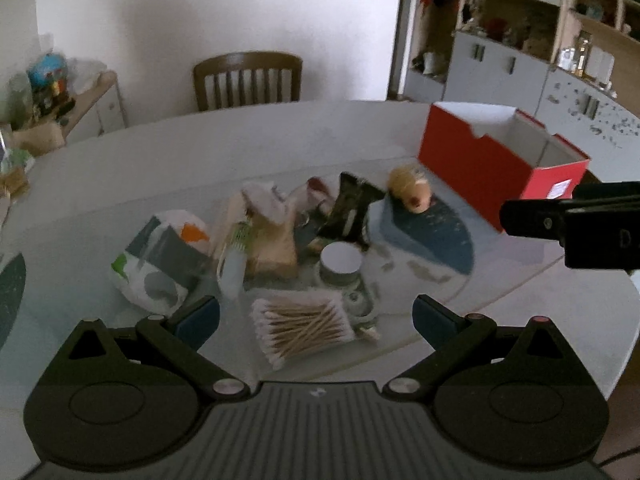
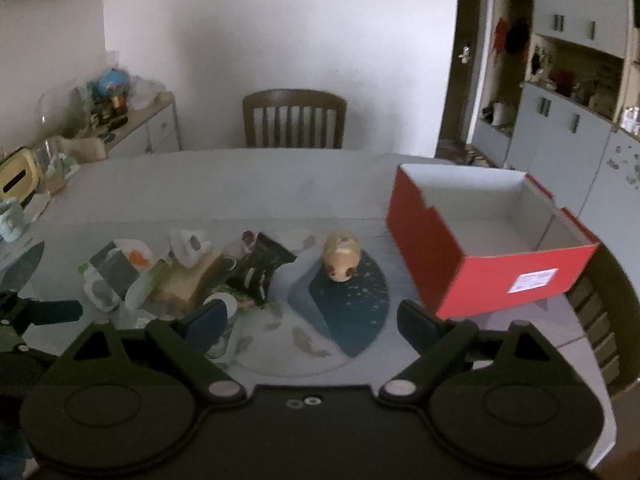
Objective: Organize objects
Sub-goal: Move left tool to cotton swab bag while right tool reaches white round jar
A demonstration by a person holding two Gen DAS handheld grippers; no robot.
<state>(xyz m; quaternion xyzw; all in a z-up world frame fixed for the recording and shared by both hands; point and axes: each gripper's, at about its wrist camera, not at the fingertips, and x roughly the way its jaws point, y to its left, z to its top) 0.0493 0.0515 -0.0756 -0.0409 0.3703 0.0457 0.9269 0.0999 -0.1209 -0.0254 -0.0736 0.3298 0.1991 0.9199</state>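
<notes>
Clutter pile (image 1: 280,248): unsorted, lying just ahead of my left gripper (image 1: 316,316); red box (image 2: 492,240) ahead-right of my right gripper (image 2: 312,320), seemingly bare inside. Both grippers wide open, holding nothing. Step, I judge: first pick; swabs (image 1: 302,326) between left fingers call for descent and closing.

My left gripper (image 1: 316,320) and right gripper (image 2: 312,322) are matt black plastic with blue pads (image 1: 200,320) and bright metal pivot pins (image 1: 229,387). The table (image 1: 248,152) reads as smooth, pale and faintly glossy. The red box (image 2: 480,268) is matt cardboard, white inside, with a paper label (image 2: 534,280). The cotton swabs (image 1: 302,326) have wood-coloured sticks and fluffy white tips. The dark snack packet (image 1: 352,210) is glossy and crinkled. The chair (image 2: 295,120) is dark wood.
</notes>
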